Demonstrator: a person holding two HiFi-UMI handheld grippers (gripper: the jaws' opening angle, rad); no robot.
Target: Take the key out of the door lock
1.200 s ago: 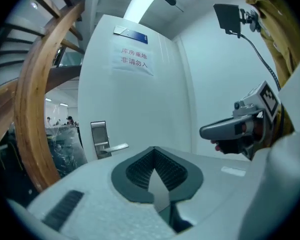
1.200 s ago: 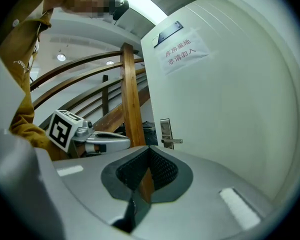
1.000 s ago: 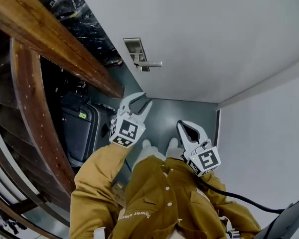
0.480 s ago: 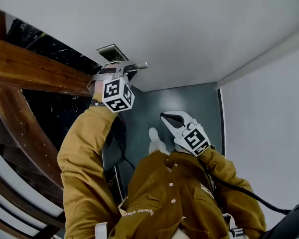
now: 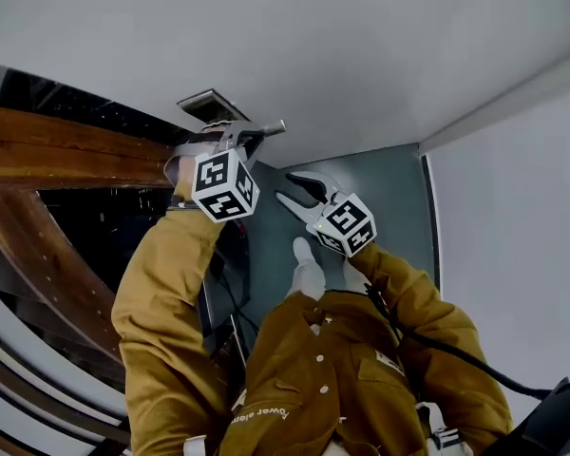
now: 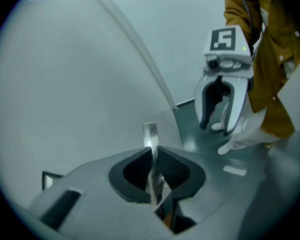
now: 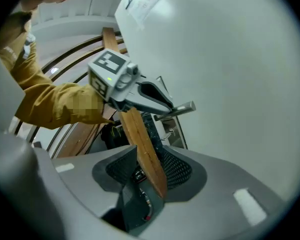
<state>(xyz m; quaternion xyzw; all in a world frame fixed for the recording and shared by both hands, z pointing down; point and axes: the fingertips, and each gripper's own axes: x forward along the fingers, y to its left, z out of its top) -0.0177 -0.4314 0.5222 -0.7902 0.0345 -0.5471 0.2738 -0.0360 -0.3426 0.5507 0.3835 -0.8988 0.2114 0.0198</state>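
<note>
My left gripper (image 5: 247, 139) is up at the white door (image 5: 361, 46). Its jaws are closing, and its pads pinch the silver door handle lever (image 5: 268, 128). In the left gripper view the lever (image 6: 151, 139) stands upright between the dark pads (image 6: 171, 166) of the left gripper (image 6: 152, 156). The lock plate (image 5: 209, 105) sits just behind the handle. I cannot make out a key on it. My right gripper (image 5: 287, 186) hangs a little below and right of the handle, its jaws opening with nothing between them. The right gripper (image 6: 216, 129) also shows in the left gripper view.
Dark curved wooden beams (image 5: 66, 150) run along the left, one close to my left arm. A white wall (image 5: 513, 236) closes the right side, with grey floor (image 5: 380, 188) between it and the door. The person's white shoes (image 5: 309, 269) stand below. A black cable (image 5: 456, 359) trails from the right gripper.
The right gripper has risen toward the door handle and its jaws have opened. The left gripper has stayed at the handle and its jaws have closed on the lever.
</note>
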